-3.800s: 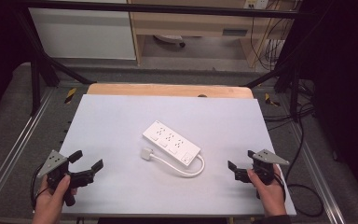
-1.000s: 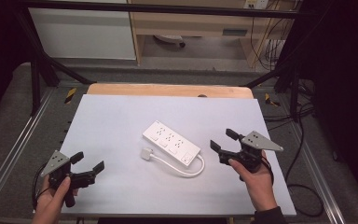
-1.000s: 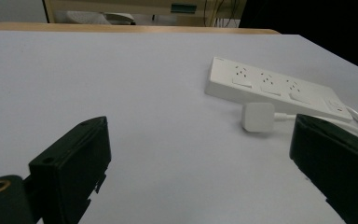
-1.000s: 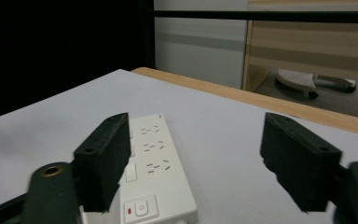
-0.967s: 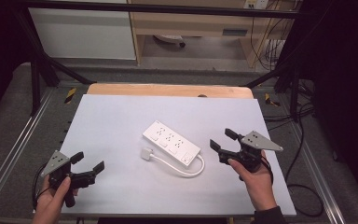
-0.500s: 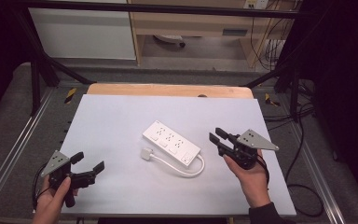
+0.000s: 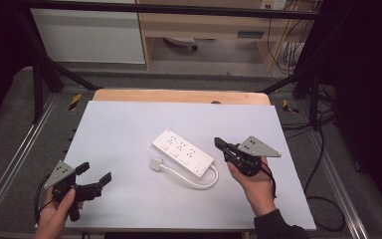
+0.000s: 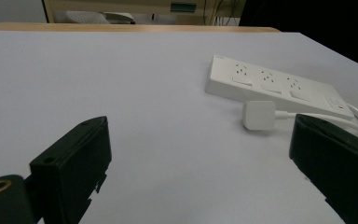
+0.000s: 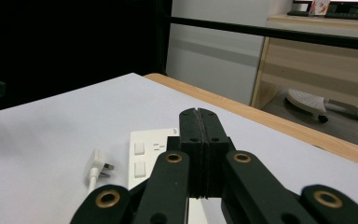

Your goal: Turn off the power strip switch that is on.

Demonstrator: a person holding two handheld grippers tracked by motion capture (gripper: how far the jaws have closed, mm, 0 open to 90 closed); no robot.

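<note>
Moved since earlier: right gripper [image 7: 222, 145], from the table's [image 7: 129, 124] right edge in to just beside the power strip's [image 7: 183, 152] right end, jaws pressed together, empty. High view: strip mid-table, its cord [image 7: 199, 178] looping to a plug [image 7: 155, 164]; left gripper [image 7: 93, 174] unmoved near the front-left corner, jaws apart. Left gripper view: jaws wide, strip [image 8: 272, 87] and plug [image 8: 258, 115] ahead. Right gripper view: closed jaws above the strip [image 9: 149, 149], plug [image 9: 98, 165] to the left.
</note>
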